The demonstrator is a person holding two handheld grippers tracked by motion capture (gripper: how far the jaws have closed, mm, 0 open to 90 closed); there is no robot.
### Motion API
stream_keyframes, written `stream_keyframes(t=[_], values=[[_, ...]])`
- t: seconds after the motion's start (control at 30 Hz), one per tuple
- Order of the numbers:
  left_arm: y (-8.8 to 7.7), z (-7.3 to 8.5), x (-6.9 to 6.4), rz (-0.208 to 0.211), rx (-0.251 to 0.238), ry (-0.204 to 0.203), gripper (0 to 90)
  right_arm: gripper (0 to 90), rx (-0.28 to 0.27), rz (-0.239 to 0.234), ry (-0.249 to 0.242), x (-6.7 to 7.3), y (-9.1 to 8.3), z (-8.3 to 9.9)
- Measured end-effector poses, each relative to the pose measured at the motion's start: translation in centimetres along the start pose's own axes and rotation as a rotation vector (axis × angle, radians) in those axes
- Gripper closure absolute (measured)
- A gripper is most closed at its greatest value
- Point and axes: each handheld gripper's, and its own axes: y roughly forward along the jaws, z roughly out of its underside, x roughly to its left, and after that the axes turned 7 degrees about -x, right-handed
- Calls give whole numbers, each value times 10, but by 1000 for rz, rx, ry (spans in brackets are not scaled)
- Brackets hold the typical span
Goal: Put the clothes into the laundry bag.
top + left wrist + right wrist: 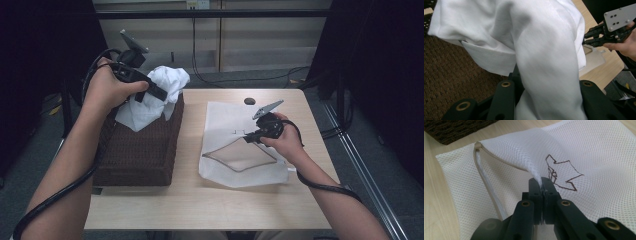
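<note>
Your left gripper (150, 91) was clamped on the bunched white cloth garment (159, 95), held just above the dark brown woven basket (140, 150). Right of the basket, your right gripper (541, 184) was pinched tight on the flat white mesh laundry bag (586, 152), lifting a fold w/ its zip mouth open.

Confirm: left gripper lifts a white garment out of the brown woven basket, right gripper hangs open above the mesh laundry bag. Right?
Not quite. The right gripper is not open: its jaws are shut on a pinch of the mesh laundry bag, pulling the top layer up, as the right gripper view shows. The rest stands: the left gripper holds the white garment over the brown woven basket.
</note>
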Motion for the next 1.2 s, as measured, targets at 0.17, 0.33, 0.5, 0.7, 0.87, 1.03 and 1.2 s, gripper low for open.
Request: stream_keyframes(t=[0.17,0.33,0.5,0.7,0.87,1.03,1.2], values=[[-3,-6,-6,-5,-5,16,651,884,-3,-7,1,0,0,1],[-5,-10,-9,-10,-5,19,651,884,2,1,-3,0,-1,1],[-7,-13,-11,-13,-10,25,651,884,-3,-5,1,0,-1,1],[-10,-15,-13,2,-22,34,651,884,-5,-7,2,0,-1,2],[-12,-17,-18,14,-27,41,651,884,-4,-1,6,-1,-1,2],[-9,-17,-25,40,-27,62,651,884,-7,3,2,-3,-1,1],[-4,-18,-31,54,-25,69,650,884,1,11,10,-4,1,1]])
